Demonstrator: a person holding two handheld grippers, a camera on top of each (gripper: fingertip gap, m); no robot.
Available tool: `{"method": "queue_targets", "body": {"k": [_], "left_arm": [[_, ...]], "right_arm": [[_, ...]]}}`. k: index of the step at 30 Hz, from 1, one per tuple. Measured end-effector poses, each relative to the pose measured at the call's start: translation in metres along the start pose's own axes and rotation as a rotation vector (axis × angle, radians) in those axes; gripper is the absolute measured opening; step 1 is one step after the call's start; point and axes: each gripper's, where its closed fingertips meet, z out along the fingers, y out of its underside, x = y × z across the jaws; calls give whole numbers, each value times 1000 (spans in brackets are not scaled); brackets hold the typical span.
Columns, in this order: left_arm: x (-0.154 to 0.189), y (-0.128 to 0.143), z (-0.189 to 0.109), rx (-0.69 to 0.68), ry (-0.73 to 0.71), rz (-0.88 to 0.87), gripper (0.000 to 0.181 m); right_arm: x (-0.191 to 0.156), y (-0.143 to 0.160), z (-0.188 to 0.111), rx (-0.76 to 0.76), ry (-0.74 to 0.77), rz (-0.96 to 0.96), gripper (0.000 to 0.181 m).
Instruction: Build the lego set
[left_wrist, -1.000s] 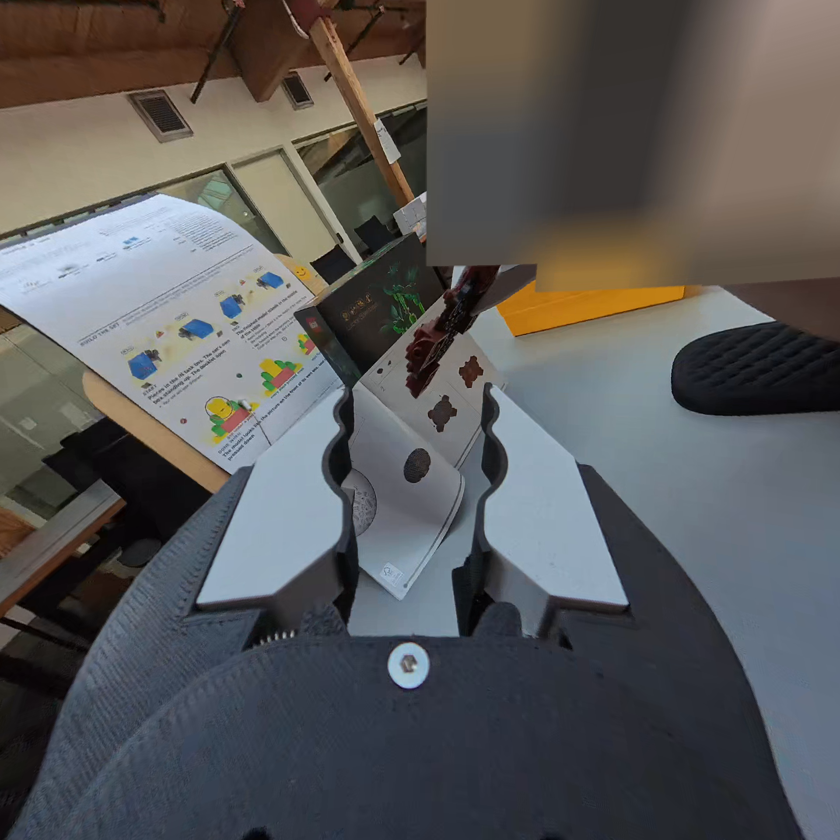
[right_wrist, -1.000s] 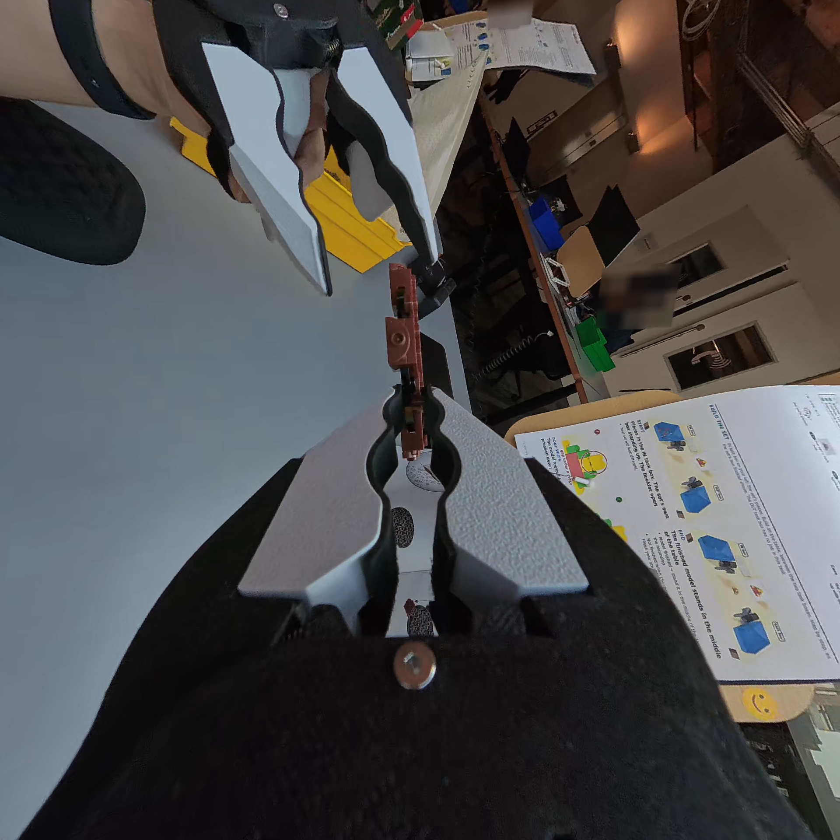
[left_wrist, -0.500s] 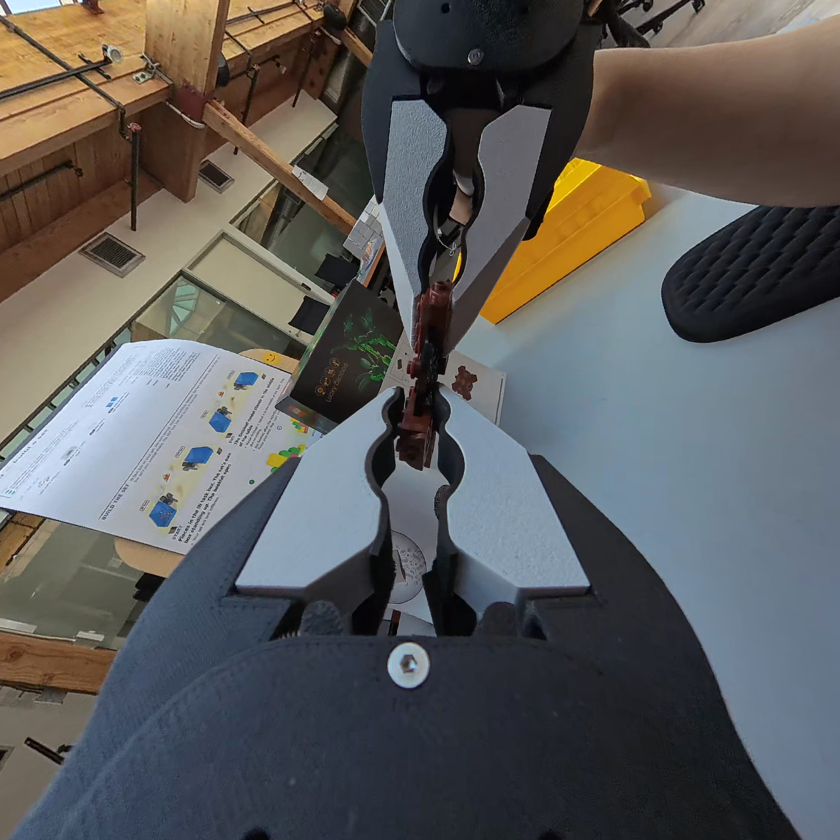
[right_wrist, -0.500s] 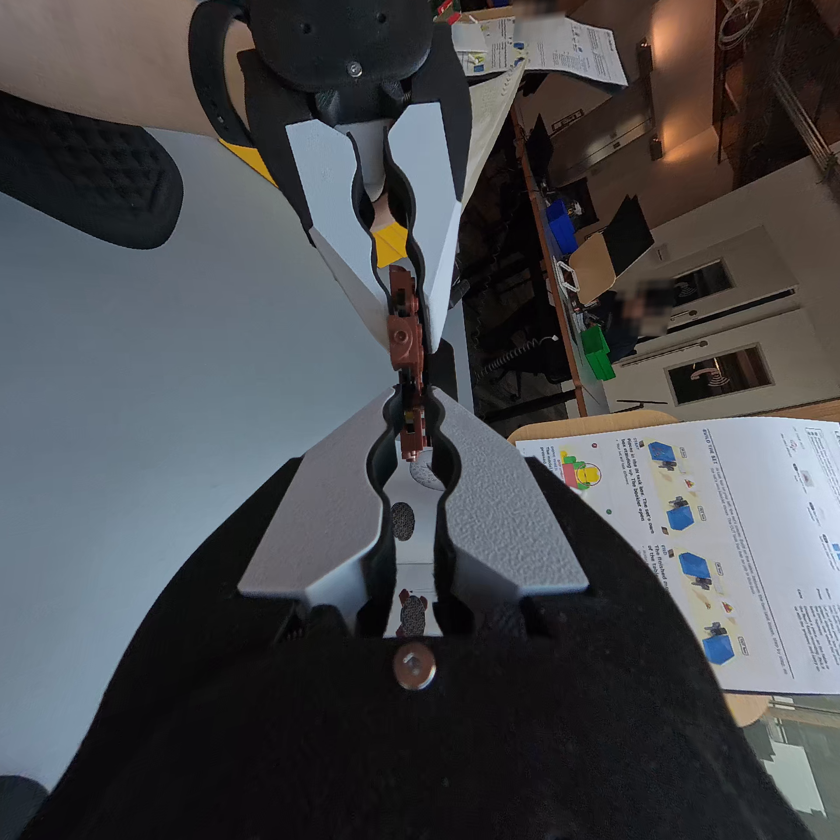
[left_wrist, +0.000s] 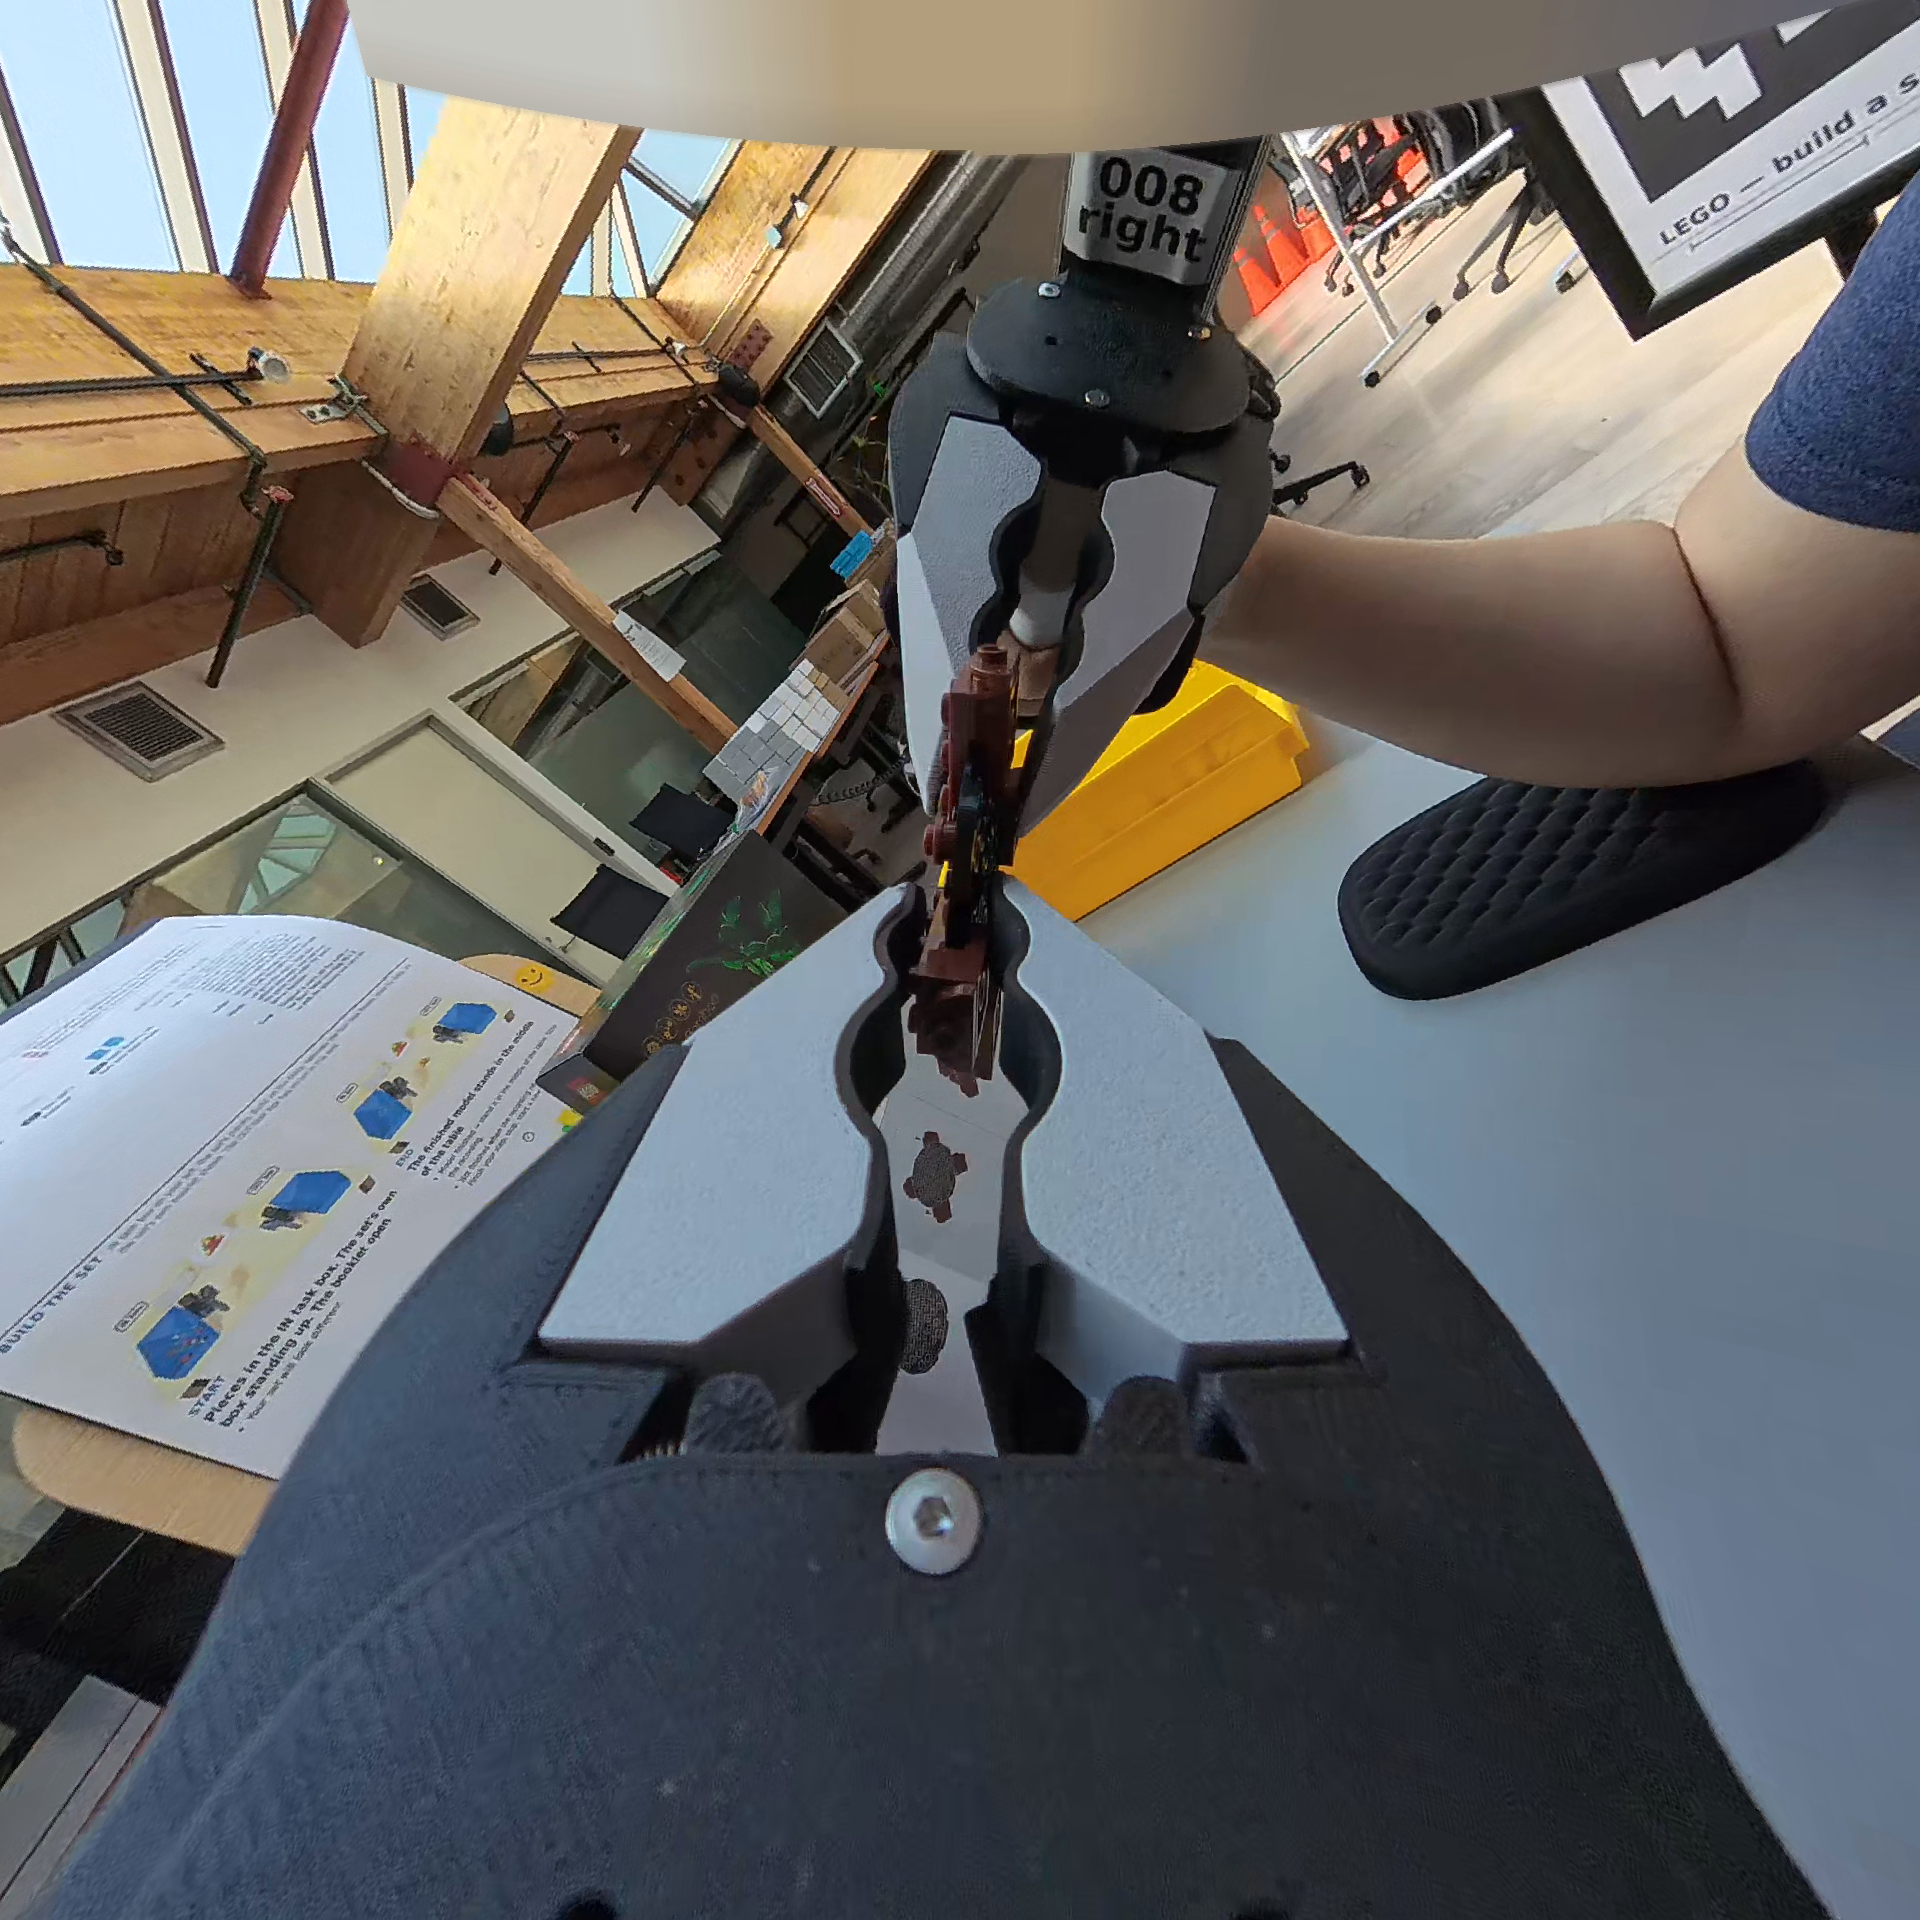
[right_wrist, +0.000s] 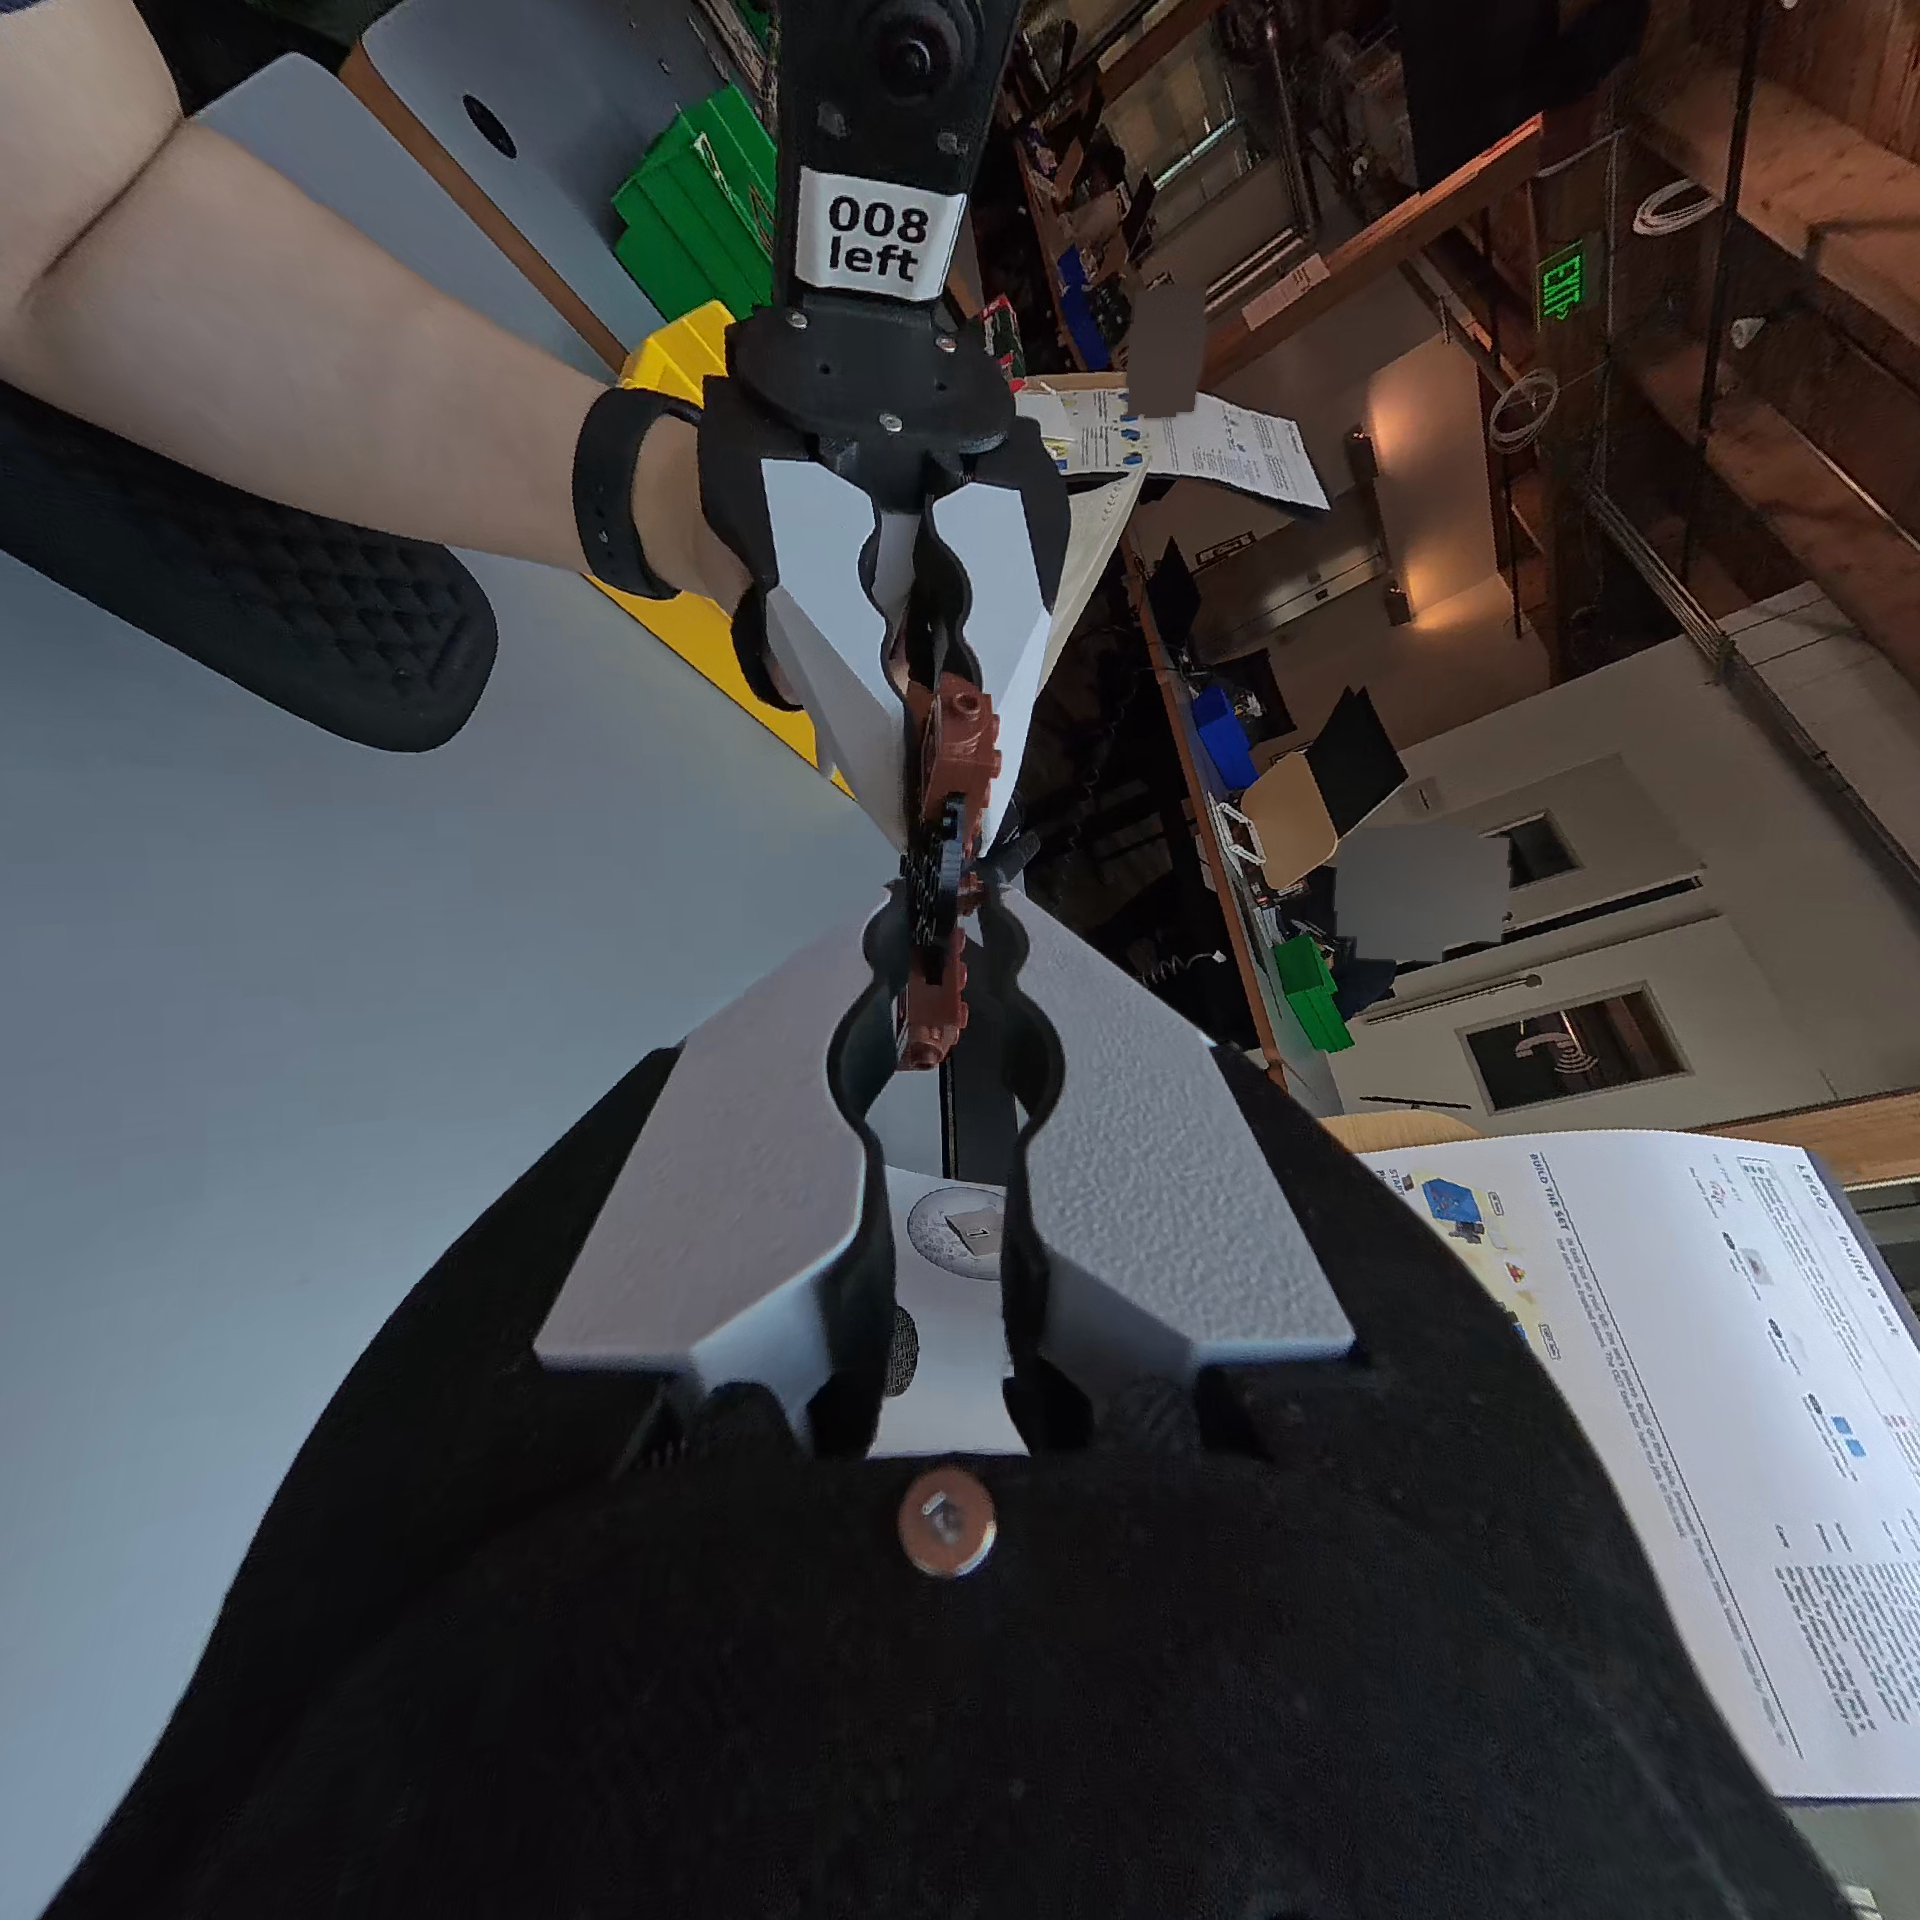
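A small reddish-brown and black lego assembly (left_wrist: 948, 997) hangs in the air above the table, held edge-on between both grippers. My left gripper (left_wrist: 958, 904) is shut on its near end. The right gripper (left_wrist: 977, 810) faces it from above and clamps the far end. In the right wrist view my right gripper (right_wrist: 943, 896) is shut on the same assembly (right_wrist: 932, 1013), and the left gripper (right_wrist: 940, 821) grips its other end. The two sets of fingertips nearly touch. The open instruction booklet (left_wrist: 935, 1184) lies on the table below, seen between my fingers.
A grey-white table (left_wrist: 1558, 1247) carries a black padded rest (left_wrist: 1558, 873), a yellow bin (left_wrist: 1174, 769) and a dark set box (left_wrist: 717, 966). A large printed instruction sheet (left_wrist: 239, 1153) lies on a wooden table at the left. A person's forearms hold both grippers. Left and right tips are no more than a few centimetres apart.
One second ago my left gripper was open and apart from the assembly. It has closed on the free end. Both grippers have since tilted upward together, still holding it.
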Motion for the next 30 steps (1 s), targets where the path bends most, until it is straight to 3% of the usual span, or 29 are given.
{"method": "queue_targets", "body": {"k": [9,23,24,26,30], "left_arm": [[7,-11,-4,71,-14,196,9],[7,-12,-8,82,-10,185,9],[7,-12,-7,82,-11,183,9],[4,-6,-5,53,-30,193,9],[7,14,1,-67,-46,294,9]], "right_arm": [[-5,-21,-4,78,35,-123,9],[-6,-24,-2,111,6,-55,7],[-7,-23,-2,119,-4,-54,8],[-3,-16,-8,88,7,-42,33],[1,10,-25,20,-80,200,35]]}}
